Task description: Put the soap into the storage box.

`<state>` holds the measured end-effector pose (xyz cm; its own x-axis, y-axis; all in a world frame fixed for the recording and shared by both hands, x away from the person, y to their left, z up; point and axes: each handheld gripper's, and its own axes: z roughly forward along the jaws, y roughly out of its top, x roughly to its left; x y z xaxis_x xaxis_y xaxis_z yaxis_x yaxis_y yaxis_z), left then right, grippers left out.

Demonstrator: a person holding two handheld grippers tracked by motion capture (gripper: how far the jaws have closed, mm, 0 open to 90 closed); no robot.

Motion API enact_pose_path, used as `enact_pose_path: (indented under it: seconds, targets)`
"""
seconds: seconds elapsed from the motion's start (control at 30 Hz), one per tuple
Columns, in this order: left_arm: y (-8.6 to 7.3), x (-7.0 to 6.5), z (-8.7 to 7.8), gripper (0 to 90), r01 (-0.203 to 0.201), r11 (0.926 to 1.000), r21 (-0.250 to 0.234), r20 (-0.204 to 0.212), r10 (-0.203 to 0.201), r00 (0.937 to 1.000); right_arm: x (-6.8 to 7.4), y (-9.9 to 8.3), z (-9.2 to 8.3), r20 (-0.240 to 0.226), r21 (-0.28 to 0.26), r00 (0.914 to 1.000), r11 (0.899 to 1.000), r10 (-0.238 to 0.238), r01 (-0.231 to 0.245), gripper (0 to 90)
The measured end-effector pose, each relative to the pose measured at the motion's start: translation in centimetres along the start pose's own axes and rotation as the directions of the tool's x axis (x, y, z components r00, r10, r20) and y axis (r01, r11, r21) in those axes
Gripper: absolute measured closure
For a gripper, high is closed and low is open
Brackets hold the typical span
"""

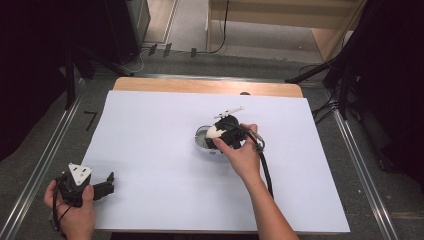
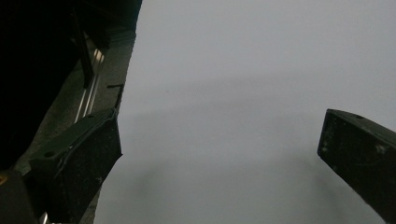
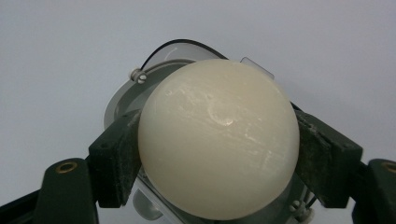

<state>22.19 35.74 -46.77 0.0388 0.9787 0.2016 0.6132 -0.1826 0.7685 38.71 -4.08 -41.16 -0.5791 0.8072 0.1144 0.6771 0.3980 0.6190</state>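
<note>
**Right gripper view: cream ball clamped over a clear container**

The right gripper view looks straight along the right tongs (image 3: 218, 149), whose two black jaws press against opposite sides of a smooth, cream-coloured ball (image 3: 218, 140). The ball is gripped at its widest part and hangs directly above a round, clear plastic container with a hinged lid (image 3: 154, 74); the container's rim and lid curve out from behind the ball. Whether the ball touches the container cannot be told.

In the high view the right tongs (image 1: 216, 135) sit in the person's right hand (image 1: 245, 155), a little right of the middle of the worktop (image 1: 150, 130), which is covered by a pale, matt sheet. The cream ball (image 1: 215, 132) shows as a light patch at the tip of the tongs, over the clear container (image 1: 201, 137). A small white stick-like object (image 1: 229, 112) lies just beyond, toward the far edge.

The left tongs (image 1: 111, 182) rest in the left hand (image 1: 75, 210) at the near left corner of the worktop, well apart from the ball. In the left gripper view the jaws of the left tongs (image 2: 219, 149) stand wide apart with nothing between them.
</note>
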Motion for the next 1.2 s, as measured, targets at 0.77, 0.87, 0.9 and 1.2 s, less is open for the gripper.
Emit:
enact_pose_path:
  seconds: [0.77,0.87,0.9,1.2]
  targets:
    - [0.0,0.0,0.0,0.1,0.006,1.0000,-0.001,0.003,-0.006,1.0000,0.0,0.0,0.8,-0.009,0.028,0.9998,0.999,0.017,-0.017,23.8]
    - [0.0,0.0,0.0,0.1,0.005,1.0000,0.000,0.003,-0.005,1.0000,0.0,-0.1,0.9,-0.025,0.031,0.9996,0.999,0.011,-0.010,23.8]
    - [0.0,0.0,0.0,0.1,0.006,1.0000,0.000,0.002,-0.006,1.0000,0.0,-0.1,0.9,-0.025,0.031,0.9996,0.999,0.011,-0.010,23.8]
    - [0.0,0.0,0.0,0.1,0.008,1.0000,0.001,0.004,-0.008,1.0000,-0.1,-0.3,0.9,-0.047,0.026,0.9987,0.999,0.020,-0.018,23.6]
